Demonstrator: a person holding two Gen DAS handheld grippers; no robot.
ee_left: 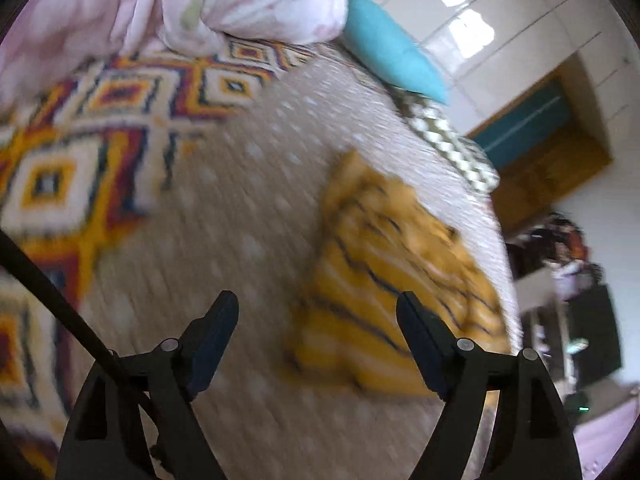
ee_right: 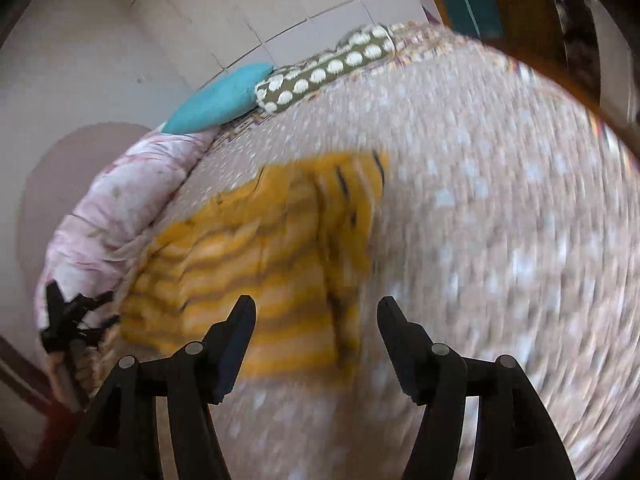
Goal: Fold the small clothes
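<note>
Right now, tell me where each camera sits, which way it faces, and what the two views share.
Left wrist: on the left gripper, looking down along its open fingers at the bed; garment ahead to the right; only the fingers show.
Right wrist: on the right gripper, looking down at the bed; garment ahead to the left; its open fingers show, the left gripper at far left.
Shared: garment, bed, teal pillow, pink quilt.
</note>
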